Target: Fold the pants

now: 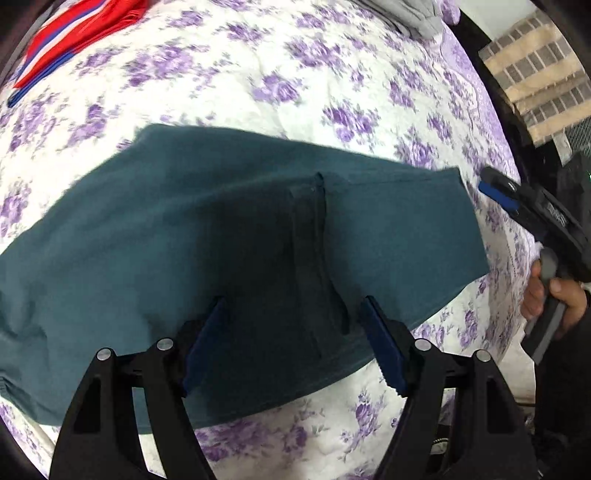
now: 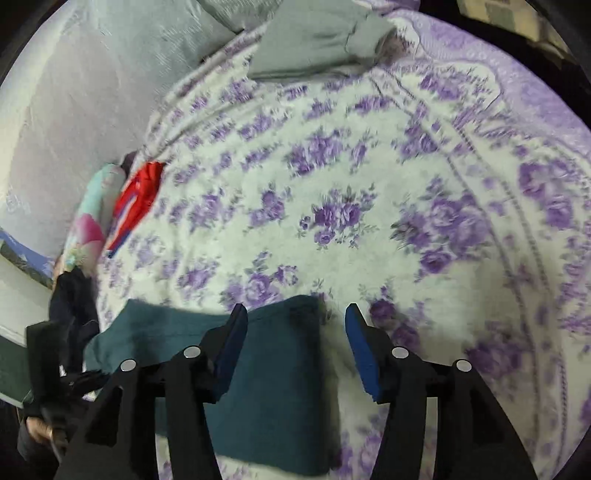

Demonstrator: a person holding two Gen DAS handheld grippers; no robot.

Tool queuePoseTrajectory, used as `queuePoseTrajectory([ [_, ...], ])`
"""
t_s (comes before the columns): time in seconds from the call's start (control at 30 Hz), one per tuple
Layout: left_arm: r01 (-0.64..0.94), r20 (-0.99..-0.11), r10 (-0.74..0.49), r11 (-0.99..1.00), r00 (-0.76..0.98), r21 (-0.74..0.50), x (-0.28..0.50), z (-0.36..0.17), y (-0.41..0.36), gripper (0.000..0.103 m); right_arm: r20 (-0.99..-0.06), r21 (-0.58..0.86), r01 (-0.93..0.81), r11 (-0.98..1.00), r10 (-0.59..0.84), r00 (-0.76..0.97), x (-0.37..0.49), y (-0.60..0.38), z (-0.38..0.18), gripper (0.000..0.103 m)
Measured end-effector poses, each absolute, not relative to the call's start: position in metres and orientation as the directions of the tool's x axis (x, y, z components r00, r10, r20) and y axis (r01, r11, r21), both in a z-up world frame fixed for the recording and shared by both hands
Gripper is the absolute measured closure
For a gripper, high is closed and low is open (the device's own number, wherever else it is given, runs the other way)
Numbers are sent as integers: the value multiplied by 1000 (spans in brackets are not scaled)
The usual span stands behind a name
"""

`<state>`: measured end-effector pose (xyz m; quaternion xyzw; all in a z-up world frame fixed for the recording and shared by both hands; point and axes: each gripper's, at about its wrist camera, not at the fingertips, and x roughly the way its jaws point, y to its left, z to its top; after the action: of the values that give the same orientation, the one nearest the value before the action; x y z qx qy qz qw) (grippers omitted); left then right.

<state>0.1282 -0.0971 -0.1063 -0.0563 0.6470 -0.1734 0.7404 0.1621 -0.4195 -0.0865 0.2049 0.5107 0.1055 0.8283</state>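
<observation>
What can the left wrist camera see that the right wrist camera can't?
Only the left wrist view shows the dark seam strip on the pants, the right gripper from outside, and a beige checked cloth.

Only the right wrist view shows the pastel pink-and-mint roll and pale grey wall.

Both show the teal fabric pants, purple-flowered white quilt, red striped garment and grey folded clothing.

1. Our left hand-held gripper [image 1: 291, 339] has its blue-padded fingers [image 1: 380, 347] spread wide, clasping nothing.
2. Our right hand-held gripper [image 2: 295, 343] is spread apart too (its pads grip nothing).
3. Our right hand [image 1: 554, 299] wraps its grey handle.
</observation>
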Motion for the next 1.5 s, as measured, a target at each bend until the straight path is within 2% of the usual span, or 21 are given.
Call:
queuePoseTrajectory([
  [0.07, 172, -928, -349, 930, 127, -326, 131, -97, -93, 31, -792, 461, 8, 888, 407, 456, 151, -421, -76, 53],
  [0.1, 174, -923, -358, 927, 139, -333, 133, -93, -93, 30, -790, 466, -10, 885, 421, 446, 147, -420, -74, 62],
  [0.2, 202, -932, -335, 931, 139, -305, 137, -95, -99, 27, -806, 475, -59, 878, 461, 372, 136, -402, -81, 75],
  [0.27, 204, -946, -311, 936, 89, -288, 134, -111, -103, 27, -842, 437, -75, 896, 437, 316, 128, -387, -94, 76],
  [0.33, 222, -955, -285, 939, 78, -263, 129, -123, -105, 27, -893, 350, -83, 933, 359, 272, 119, -377, -109, 85],
  [0.4, 276, -960, -261, 935, 105, -224, 122, -122, -110, 27, -902, 318, -94, 943, 332, 277, 112, -377, -114, 86],
  [0.5, 270, -958, -268, 934, 103, -232, 120, -111, -105, 27, -895, 347, -78, 935, 355, 270, 113, -383, -101, 81],
  [0.67, 230, -941, -305, 936, 147, -267, 126, -95, -89, 27, -854, 360, -102, 927, 372, 365, 131, -384, -76, 80],
  [0.7, 221, -943, -294, 941, 153, -258, 128, -95, -87, 27, -850, 363, -95, 927, 371, 375, 138, -383, -77, 80],
  [0.73, 207, -947, -281, 947, 159, -246, 134, -95, -86, 27, -847, 362, -88, 928, 367, 385, 147, -381, -80, 74],
  [0.83, 172, -939, -293, 949, 178, -264, 152, -98, -91, 27, -859, 362, 3, 932, 332, 391, 178, -384, -106, 64],
  [0.9, 183, -946, -286, 949, 153, -257, 162, -109, -99, 27, -877, 368, 64, 928, 323, 356, 188, -391, -126, 63],
  [0.97, 192, -965, -226, 961, 131, -199, 161, -118, -102, 28, -871, 382, 75, 921, 331, 364, 187, -392, -119, 63],
  [1.07, 200, -952, -266, 952, 154, -234, 148, -104, -99, 27, -851, 385, 4, 923, 353, 390, 165, -390, -92, 60],
  [1.13, 200, -934, -318, 938, 163, -285, 135, -96, -95, 24, -840, 402, -37, 915, 384, 383, 146, -386, -84, 52],
  [1.2, 205, -936, -318, 936, 151, -285, 124, -104, -96, 20, -867, 385, -63, 921, 384, 318, 130, -380, -97, 51],
  [1.27, 214, -958, -260, 949, 123, -230, 120, -123, -99, 20, -905, 336, -58, 940, 339, 258, 122, -372, -123, 50],
  [1.33, 234, -956, -249, 950, 156, -209, 116, -122, -102, 20, -899, 306, -104, 946, 323, 297, 117, -362, -120, 32],
  [1.5, 200, -920, -322, 939, 222, -281, 116, -86, -79, 20, -888, 317, -128, 940, 342, 307, 125, -350, -96, 31],
])
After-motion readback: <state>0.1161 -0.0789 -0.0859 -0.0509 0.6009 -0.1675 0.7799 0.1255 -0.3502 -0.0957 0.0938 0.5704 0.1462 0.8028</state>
